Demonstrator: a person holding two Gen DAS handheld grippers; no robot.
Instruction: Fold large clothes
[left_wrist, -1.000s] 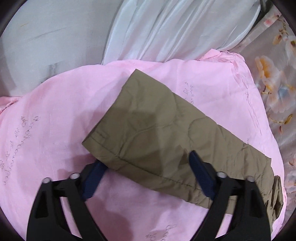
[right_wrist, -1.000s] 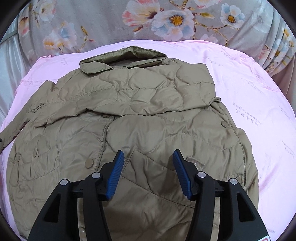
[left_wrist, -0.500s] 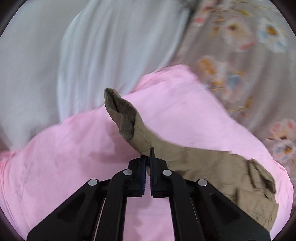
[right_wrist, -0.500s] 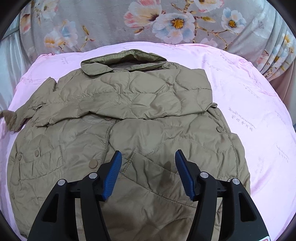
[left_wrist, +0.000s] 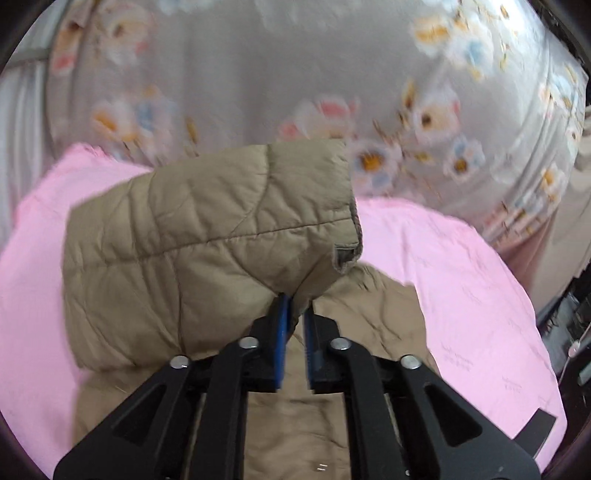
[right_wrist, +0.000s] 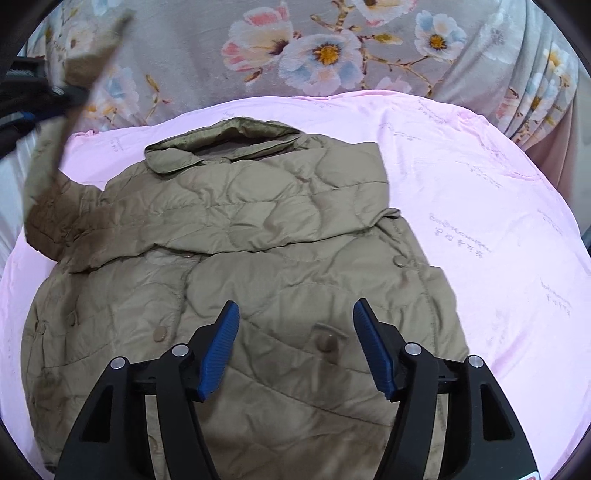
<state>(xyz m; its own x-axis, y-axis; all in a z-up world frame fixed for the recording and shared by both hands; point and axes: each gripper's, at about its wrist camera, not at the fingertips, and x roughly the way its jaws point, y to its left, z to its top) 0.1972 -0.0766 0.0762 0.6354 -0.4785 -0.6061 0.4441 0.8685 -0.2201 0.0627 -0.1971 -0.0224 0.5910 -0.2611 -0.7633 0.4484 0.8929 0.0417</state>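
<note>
On pink sheet (right_wrist: 480, 206): jacket (right_wrist: 277, 258) lengthwise, collar (right_wrist: 221, 138) toward floral curtain (right_wrist: 332, 48).

A khaki quilted jacket (right_wrist: 258, 258) is seen spread front-up on a pink sheet (right_wrist: 480, 221), its collar (right_wrist: 225, 142) turned toward a floral fabric (right_wrist: 332, 51) behind. One sleeve (right_wrist: 55, 166) is lifted off the sheet at the far left, its blurred cuff raised near dark, blue-padded tongs (right_wrist: 22, 110) at the frame's edge. The right tongs (right_wrist: 295, 325) are held above the jacket's lower front, their jaws opening, with nothing clamped between the blue pads (right_wrist: 218, 354). Snap buttons (right_wrist: 399, 262) are visible along the front.
</note>
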